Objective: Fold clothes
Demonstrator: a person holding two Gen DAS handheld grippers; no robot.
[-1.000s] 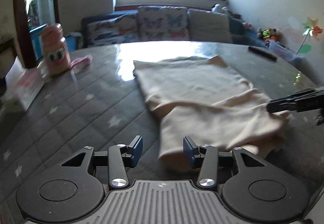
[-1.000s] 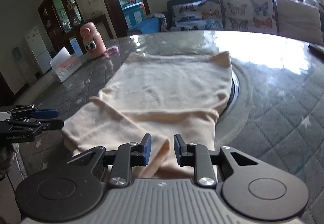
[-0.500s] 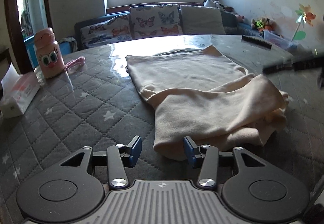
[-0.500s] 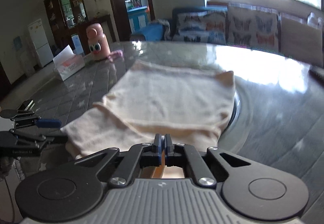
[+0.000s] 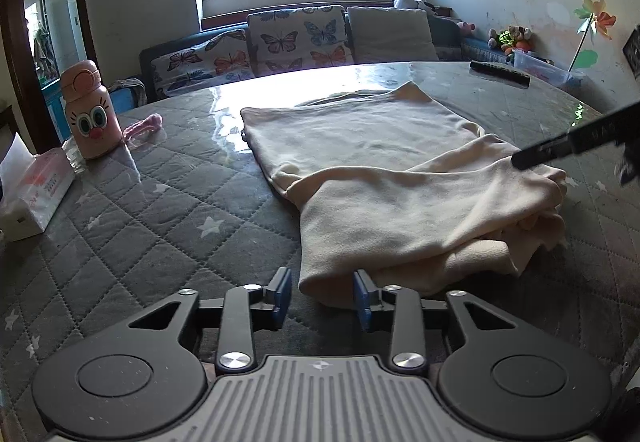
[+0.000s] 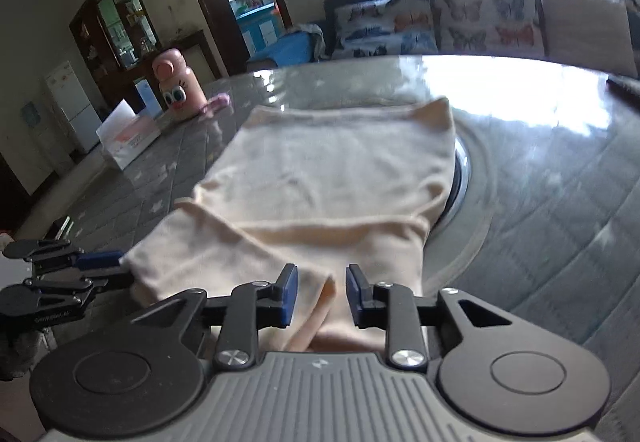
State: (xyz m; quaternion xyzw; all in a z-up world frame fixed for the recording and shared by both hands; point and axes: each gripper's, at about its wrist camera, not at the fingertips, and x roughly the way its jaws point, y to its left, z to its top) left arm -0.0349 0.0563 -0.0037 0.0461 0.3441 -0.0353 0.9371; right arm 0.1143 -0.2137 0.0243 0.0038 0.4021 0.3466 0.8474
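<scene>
The cream cloth [image 5: 384,178] is lying on the gray quilted desk [image 5: 152,226], its long side running from near to far. Its near part is sitting folded back on itself in a thick bunch. The left tool [image 5: 322,294] is waiting wide open at the near left corner, gripping nothing. The right tool [image 6: 322,292] is also gaping open, with a cloth fold lying loose between its fingers. Bare desk is stretching left toward a pink bottle [image 5: 90,110] and tissue box [image 5: 34,194].

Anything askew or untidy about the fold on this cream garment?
Yes. The folded-over layer of the cream garment lies skewed across the flat part, and its right end is bunched in loose, uneven layers. Nothing spilled or damaged.
</scene>
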